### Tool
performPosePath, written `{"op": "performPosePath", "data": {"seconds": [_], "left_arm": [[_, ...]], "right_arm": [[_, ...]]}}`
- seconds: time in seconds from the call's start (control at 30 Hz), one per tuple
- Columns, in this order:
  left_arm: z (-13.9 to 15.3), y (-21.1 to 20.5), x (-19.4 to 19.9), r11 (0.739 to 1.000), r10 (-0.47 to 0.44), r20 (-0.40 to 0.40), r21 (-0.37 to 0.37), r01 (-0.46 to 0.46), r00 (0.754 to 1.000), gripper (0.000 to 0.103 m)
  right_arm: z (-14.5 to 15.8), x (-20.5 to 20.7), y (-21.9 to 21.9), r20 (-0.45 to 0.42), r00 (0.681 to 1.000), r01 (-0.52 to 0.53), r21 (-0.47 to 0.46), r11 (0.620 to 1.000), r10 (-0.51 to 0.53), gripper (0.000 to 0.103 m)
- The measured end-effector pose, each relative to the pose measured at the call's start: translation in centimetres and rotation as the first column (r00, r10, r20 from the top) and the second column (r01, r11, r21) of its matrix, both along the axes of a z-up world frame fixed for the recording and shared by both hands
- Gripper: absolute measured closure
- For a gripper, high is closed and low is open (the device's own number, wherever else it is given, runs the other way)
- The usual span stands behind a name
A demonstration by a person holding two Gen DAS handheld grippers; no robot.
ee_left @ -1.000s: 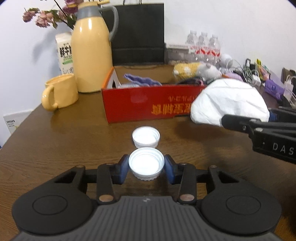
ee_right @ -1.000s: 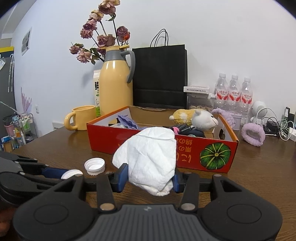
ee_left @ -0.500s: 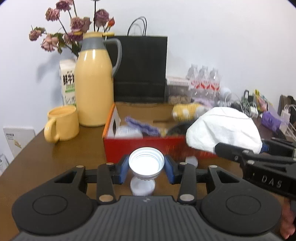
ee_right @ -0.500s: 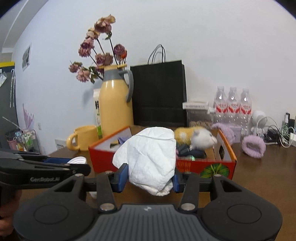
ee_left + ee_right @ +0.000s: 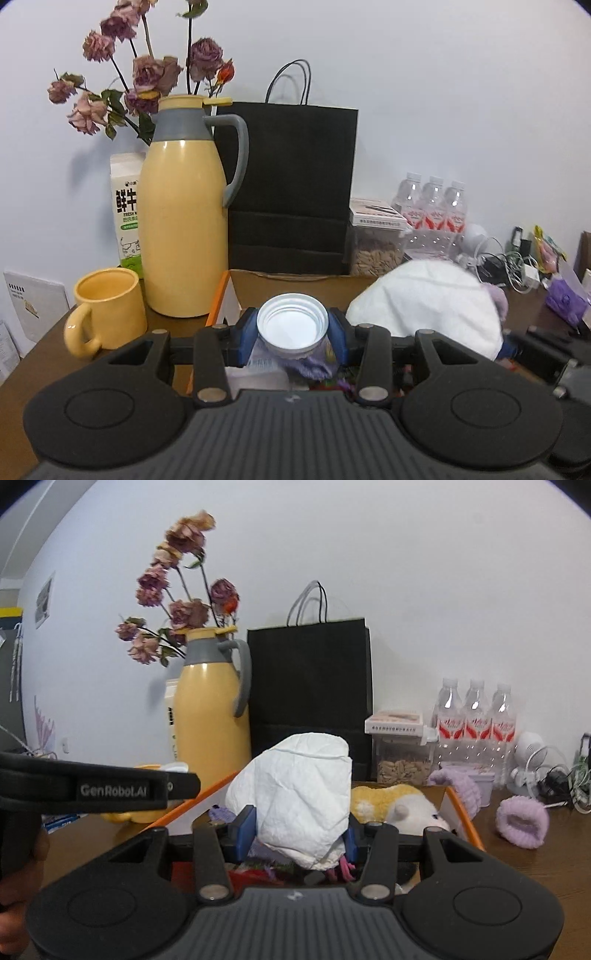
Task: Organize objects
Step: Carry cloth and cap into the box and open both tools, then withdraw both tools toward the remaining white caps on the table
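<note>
Your left gripper [image 5: 292, 330] clamps a white cap [image 5: 292, 325]; your right gripper [image 5: 297, 832], at its 3 o'clock, pinches a crumpled tissue [image 5: 299, 797], both seemingly above the box [image 5: 460, 812].

Light: soft, even indoor light; a faint shadow is cast on the wall [image 5: 443, 92].
Quality: edges are bent by fisheye; slight blur.

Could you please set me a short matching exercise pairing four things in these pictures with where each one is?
Things:
1. white cap
2. tissue
3. plush toy
4. yellow mug

Places:
A. in the box
B. in the left gripper
C. on the table beside the flask
D. in the right gripper

Pairs: 1-B, 2-D, 3-A, 4-C
</note>
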State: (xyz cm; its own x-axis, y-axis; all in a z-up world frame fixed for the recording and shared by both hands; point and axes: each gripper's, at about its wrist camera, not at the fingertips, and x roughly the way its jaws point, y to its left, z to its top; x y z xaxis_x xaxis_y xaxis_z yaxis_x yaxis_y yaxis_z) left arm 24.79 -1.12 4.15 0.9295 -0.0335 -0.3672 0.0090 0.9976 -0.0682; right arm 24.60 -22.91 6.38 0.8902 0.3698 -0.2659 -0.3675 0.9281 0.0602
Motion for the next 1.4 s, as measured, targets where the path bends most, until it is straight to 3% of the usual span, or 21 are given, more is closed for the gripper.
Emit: {"op": "performPosePath", "data": {"seconds": [0.43, 0.5, 0.53, 0.57, 0.6, 0.63, 0.67, 0.7, 0.77, 1.03, 1.4], "left_arm": [[-3.0, -0.6, 6.3, 0.999, -0.035, -0.062, 0.030, 0.037, 0.997, 0.061], [-3.4, -0.5, 6.6, 0.999, -0.031, -0.064, 0.030, 0.033, 0.997, 0.060], [-3.5, -0.4, 6.7, 0.999, -0.023, -0.063, 0.031, 0.025, 0.998, 0.052], [-3.5, -0.3, 6.8, 0.999, -0.018, -0.063, 0.030, 0.020, 0.998, 0.045], [-3.6, -0.2, 6.7, 0.999, -0.015, -0.057, 0.027, 0.017, 0.998, 0.029], [-3.6, -0.1, 6.6, 1.000, -0.010, -0.046, 0.027, 0.012, 0.999, 0.011], [-3.5, -0.2, 6.4, 1.000, -0.002, -0.030, 0.030, 0.003, 1.000, 0.002], [-3.5, -0.2, 6.1, 0.999, 0.009, -0.010, 0.035, -0.008, 1.000, 0.000], [-3.4, -0.4, 5.8, 0.999, 0.023, 0.006, 0.048, -0.023, 1.000, 0.000], [-3.5, -0.2, 6.0, 0.999, 0.026, -0.008, 0.039, -0.025, 1.000, 0.000], [-3.3, 0.2, 3.3, 0.998, 0.044, 0.043, 0.036, -0.045, 0.998, 0.000]], "right_arm": [[-2.9, 5.9, 0.4, -0.072, 0.997, 0.009, -0.046, 0.999, -0.012, 0.058], [-3.1, 6.2, 0.3, -0.082, 0.996, 0.014, -0.056, 0.998, -0.019, 0.050], [-3.3, 6.4, 0.3, -0.087, 0.996, 0.018, -0.062, 0.998, -0.023, 0.046], [-3.5, 6.4, 0.3, -0.087, 0.996, 0.024, -0.071, 0.997, -0.030, 0.036], [-3.6, 6.3, 0.4, -0.087, 0.996, 0.029, -0.082, 0.996, -0.036, 0.025], [-3.6, 6.2, 0.4, -0.084, 0.996, 0.035, -0.086, 0.996, -0.042, 0.020], [-3.7, 6.1, 0.4, -0.077, 0.996, 0.040, -0.088, 0.995, -0.046, 0.013], [-3.6, 6.0, 0.4, -0.071, 0.996, 0.039, -0.090, 0.995, -0.046, 0.008], [-3.6, 5.8, 0.5, -0.060, 0.997, 0.045, -0.096, 0.994, -0.051, 0.000], [-3.4, 5.2, 0.5, -0.024, 0.998, 0.054, -0.101, 0.993, -0.057, 0.000], [-3.0, 2.1, 0.5, 0.051, 0.997, 0.071, -0.137, 0.988, -0.065, 0.000]]}}
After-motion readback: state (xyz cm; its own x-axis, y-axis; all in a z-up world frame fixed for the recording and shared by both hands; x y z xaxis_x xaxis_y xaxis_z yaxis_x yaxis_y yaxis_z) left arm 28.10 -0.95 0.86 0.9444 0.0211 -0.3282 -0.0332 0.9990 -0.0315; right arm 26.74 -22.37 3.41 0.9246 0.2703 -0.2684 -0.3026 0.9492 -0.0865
